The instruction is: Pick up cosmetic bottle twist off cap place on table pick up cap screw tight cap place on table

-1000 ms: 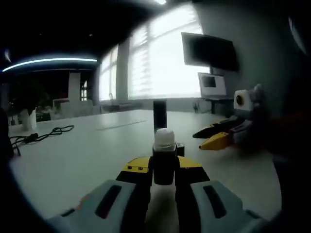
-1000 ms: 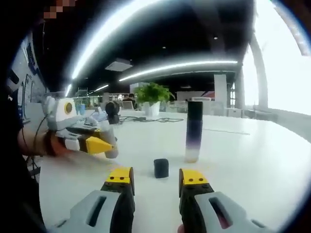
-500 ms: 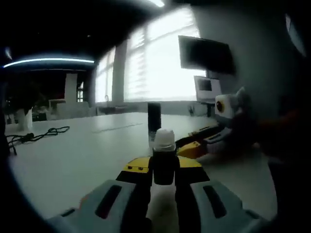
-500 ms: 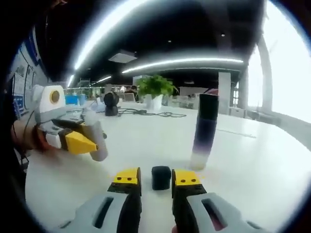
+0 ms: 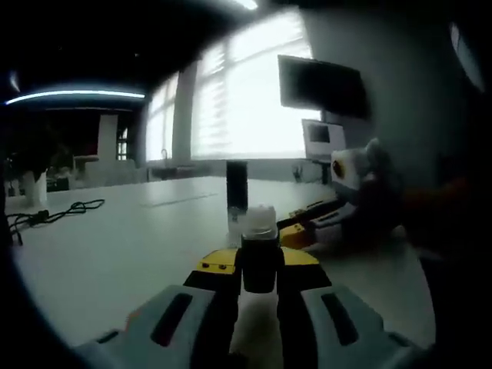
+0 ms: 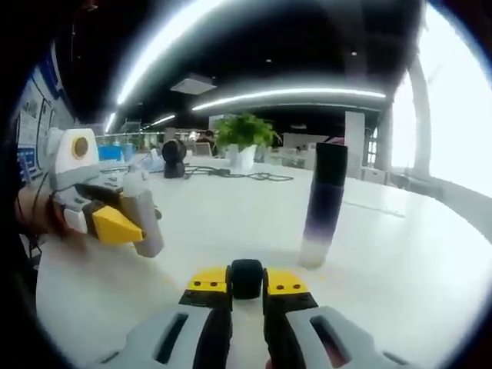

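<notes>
Left tongs (image 5: 260, 265) pinching uncapped dark cosmetic bottle (image 5: 260, 254), right tongs (image 6: 247, 280) pinching small black cap (image 6: 247, 278) on white tabletop (image 6: 231, 231), tall dark cylinder (image 6: 324, 204) nearby

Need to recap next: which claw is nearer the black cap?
Right. The right claw is shut on the black cap; the left claw, off to its side, grips the bottle.

Readable text: none in either view.
Wall panels (image 6: 31, 115) at the left of the right gripper view: blue and white markings, too blurred to read.
Screen (image 5: 323, 135) by the window in the left gripper view: lit, but its content cannot be made out.
</notes>
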Action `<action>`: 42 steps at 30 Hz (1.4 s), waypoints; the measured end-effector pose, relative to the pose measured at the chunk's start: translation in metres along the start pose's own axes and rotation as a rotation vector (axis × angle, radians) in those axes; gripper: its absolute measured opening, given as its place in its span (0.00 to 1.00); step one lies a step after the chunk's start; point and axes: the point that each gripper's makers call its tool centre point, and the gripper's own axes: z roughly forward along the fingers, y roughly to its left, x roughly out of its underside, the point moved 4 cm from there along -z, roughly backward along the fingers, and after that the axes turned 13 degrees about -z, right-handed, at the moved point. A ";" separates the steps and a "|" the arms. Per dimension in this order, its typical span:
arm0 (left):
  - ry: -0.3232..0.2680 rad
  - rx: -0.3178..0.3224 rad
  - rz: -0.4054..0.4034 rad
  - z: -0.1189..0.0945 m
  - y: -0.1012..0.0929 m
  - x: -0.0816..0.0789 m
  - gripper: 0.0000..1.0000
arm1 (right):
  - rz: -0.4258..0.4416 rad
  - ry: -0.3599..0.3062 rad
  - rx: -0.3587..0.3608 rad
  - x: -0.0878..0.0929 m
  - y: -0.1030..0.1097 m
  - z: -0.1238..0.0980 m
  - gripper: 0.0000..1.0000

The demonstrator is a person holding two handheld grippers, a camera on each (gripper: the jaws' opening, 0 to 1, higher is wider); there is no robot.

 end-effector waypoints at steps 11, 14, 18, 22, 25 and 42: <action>0.031 0.032 0.054 0.000 -0.005 0.005 0.08 | 0.073 -0.156 0.000 -0.050 0.000 -0.030 0.09; -0.010 0.031 0.016 -0.002 -0.003 -0.003 0.08 | 0.071 -0.195 -0.017 -0.071 0.006 -0.036 0.09; -0.013 0.027 -0.002 -0.002 -0.003 -0.003 0.08 | 0.083 -0.231 -0.049 -0.090 0.015 -0.042 0.09; 0.029 0.020 -0.006 0.000 -0.003 0.004 0.08 | 0.071 -0.246 -0.080 -0.103 0.025 -0.045 0.09; 0.027 0.036 -0.008 0.001 -0.007 0.004 0.08 | 0.042 -0.245 -0.116 -0.108 0.033 -0.044 0.09; 0.044 0.037 0.022 0.003 -0.009 0.008 0.08 | -0.039 -0.189 -0.251 -0.098 0.050 -0.024 0.09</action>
